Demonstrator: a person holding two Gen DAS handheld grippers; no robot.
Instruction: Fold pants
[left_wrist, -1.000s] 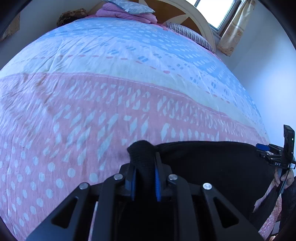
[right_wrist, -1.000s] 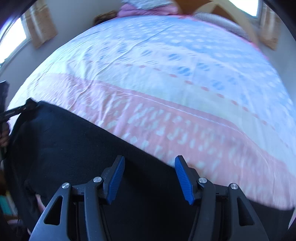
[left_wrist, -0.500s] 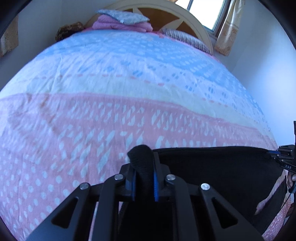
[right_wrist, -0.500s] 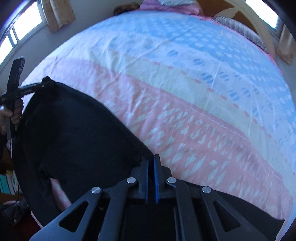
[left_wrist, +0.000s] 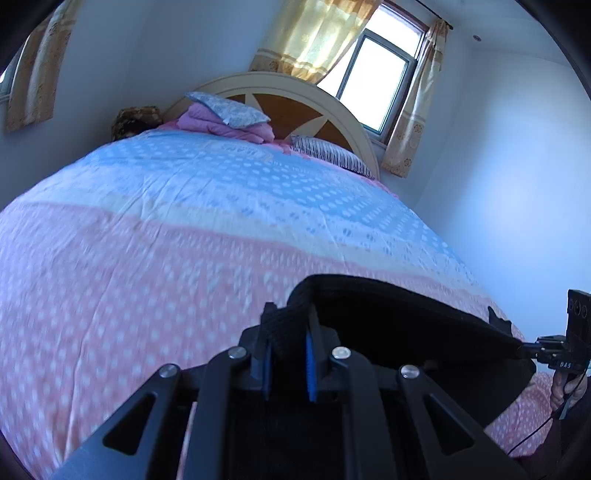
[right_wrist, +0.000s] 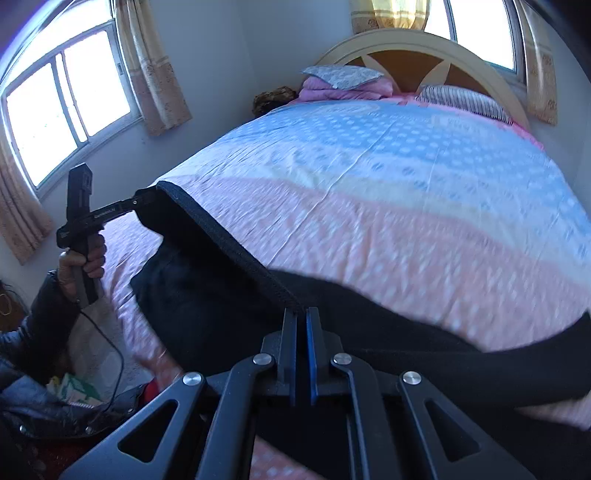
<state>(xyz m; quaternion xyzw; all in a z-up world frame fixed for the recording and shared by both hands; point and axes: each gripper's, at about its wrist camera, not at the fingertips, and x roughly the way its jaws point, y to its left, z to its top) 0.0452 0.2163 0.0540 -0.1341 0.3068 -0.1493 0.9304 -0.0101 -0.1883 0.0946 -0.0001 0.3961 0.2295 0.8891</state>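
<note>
While both views show pants (left_wrist: 399, 317), only right shows a sleeve (right_wrist: 44, 314)

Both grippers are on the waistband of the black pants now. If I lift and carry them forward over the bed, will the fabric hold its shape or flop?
Probably flop. The black pants hang slack below the waistband stretched between the left gripper and right gripper, so the legs will likely trail over the bedspread. The ribbed, thick-looking band probably won't slip from the pads.

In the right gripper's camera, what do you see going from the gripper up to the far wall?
right gripper → black pants → pink and blue bedspread → pink folded blanket → headboard
</note>
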